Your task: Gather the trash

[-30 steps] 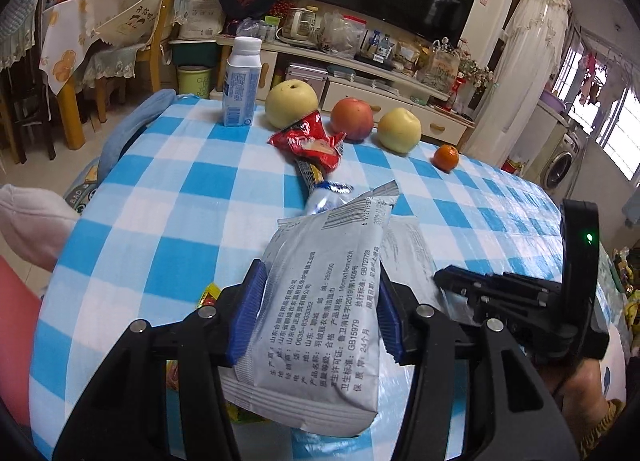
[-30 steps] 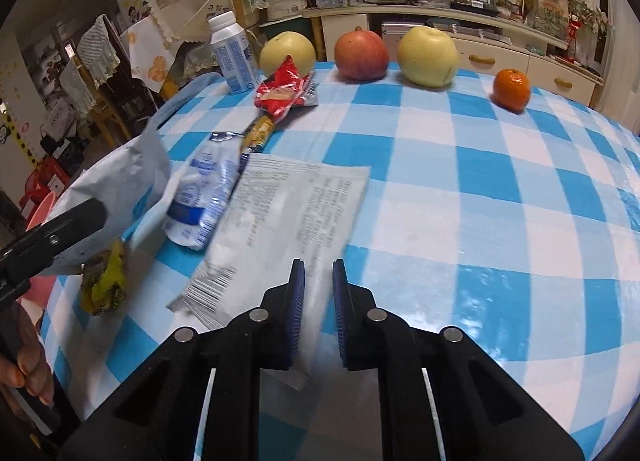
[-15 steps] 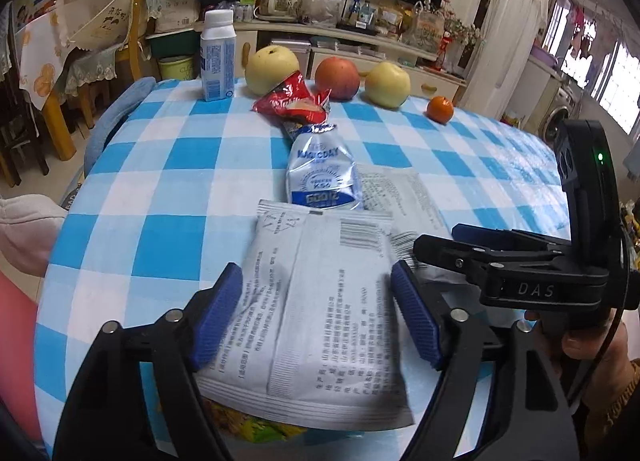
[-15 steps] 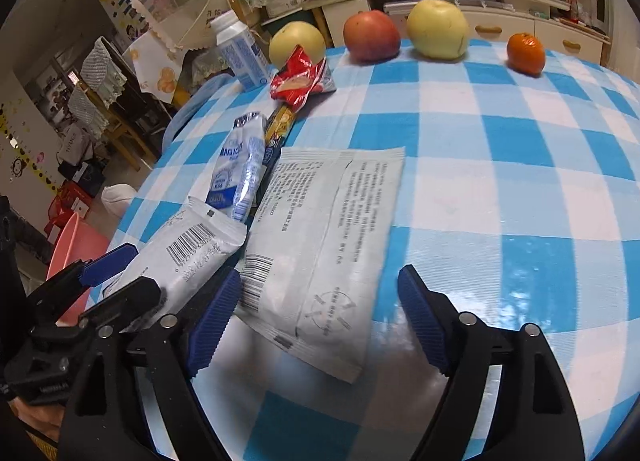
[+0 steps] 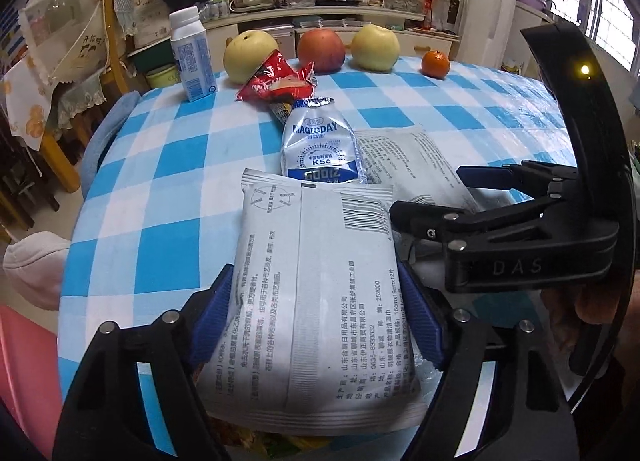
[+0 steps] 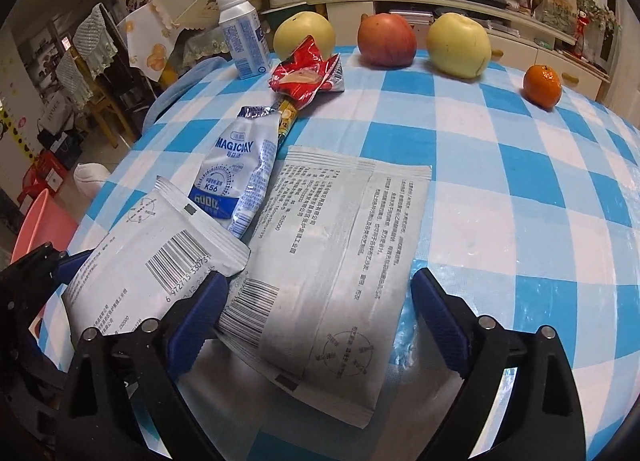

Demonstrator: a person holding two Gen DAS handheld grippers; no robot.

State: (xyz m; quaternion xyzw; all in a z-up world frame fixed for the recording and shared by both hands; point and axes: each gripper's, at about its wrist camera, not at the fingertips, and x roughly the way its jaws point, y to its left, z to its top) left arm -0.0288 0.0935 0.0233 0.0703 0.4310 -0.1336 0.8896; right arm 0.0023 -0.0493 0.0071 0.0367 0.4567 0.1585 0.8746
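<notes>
Checked table (image 6: 500, 165), near side: two grey wipe packets, one (image 5: 316, 297) between the closing left gripper (image 5: 316, 321) pads, whether gripped cannot be told, one (image 6: 332, 253) lying flat between the widening right gripper (image 6: 316, 309) jaws, untouched. Centre: one blue-white pouch (image 6: 236, 177), one red wrapper (image 6: 308, 77). Far edge: one milk bottle (image 6: 242, 37), two yellow pears (image 6: 304, 35), one red apple (image 6: 386, 39), one orange (image 6: 542, 85).
</notes>
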